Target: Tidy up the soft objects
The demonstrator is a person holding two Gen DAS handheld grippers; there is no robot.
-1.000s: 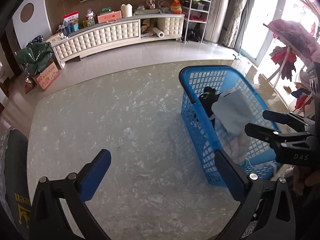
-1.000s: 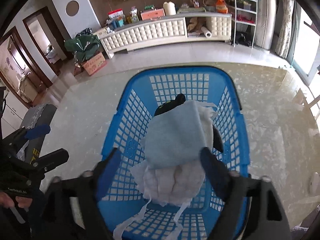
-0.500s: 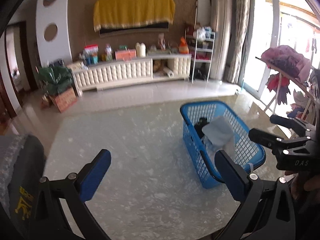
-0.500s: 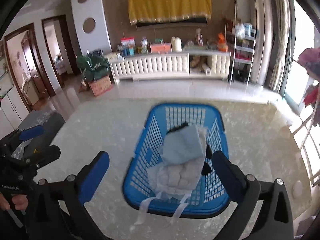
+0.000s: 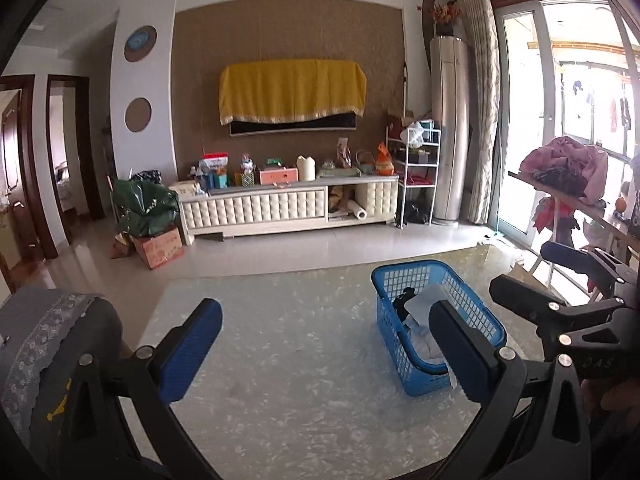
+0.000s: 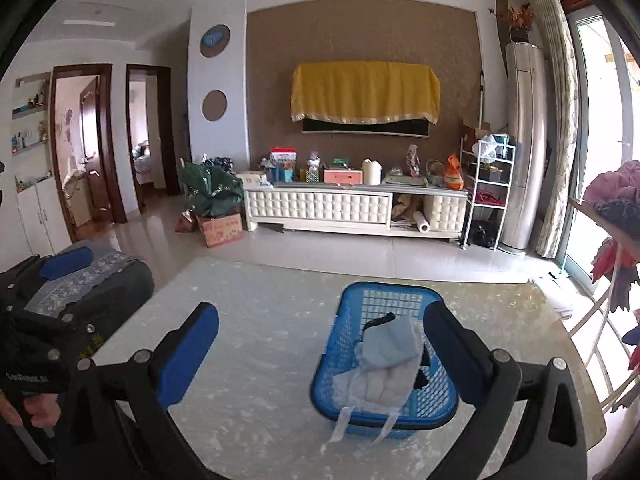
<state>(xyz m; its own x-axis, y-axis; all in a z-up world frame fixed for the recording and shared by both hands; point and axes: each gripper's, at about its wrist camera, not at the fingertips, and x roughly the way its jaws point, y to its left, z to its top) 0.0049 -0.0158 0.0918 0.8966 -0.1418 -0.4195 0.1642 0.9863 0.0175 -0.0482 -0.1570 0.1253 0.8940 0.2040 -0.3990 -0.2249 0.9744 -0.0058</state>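
Sitting on the pale marbled table (image 6: pixel 260 320), the blue basket (image 6: pixel 348 360) holds the soft stuff: a light-blue cloth (image 6: pixel 394 344) on top, a white quilted piece (image 6: pixel 380 384) under it w/ two straps hanging over the near rim, and something black (image 6: pixel 378 320) poking out at the far side. In the right wrist view the basket is at about 5 o'clock; in the left wrist view it's at about 4 o'clock (image 5: pixel 400 280), partly behind that claw's right finger. Left gripper (image 5: pixel 324 356) — fingers spread wide, nothing between them, held above bare tabletop. Right gripper (image 6: pixel 320 352) — also spread wide and empty, above the table w/ the basket showing between its fingers, nearer the right one; no contact. Each claw shows in the other's view: right one at 3 o'clock in the left view (image 5: pixel 560 304), left one at 9 o'clock in the right view (image 6: pixel 48 292). A dark chair (image 5: pixel 52 352) w/ a lace cover stands at the table's left edge. Far back at 12 o'clock, a white TV cabinet (image 6: pixel 320 206) stands under a yellow drape (image 6: pixel 364 92).
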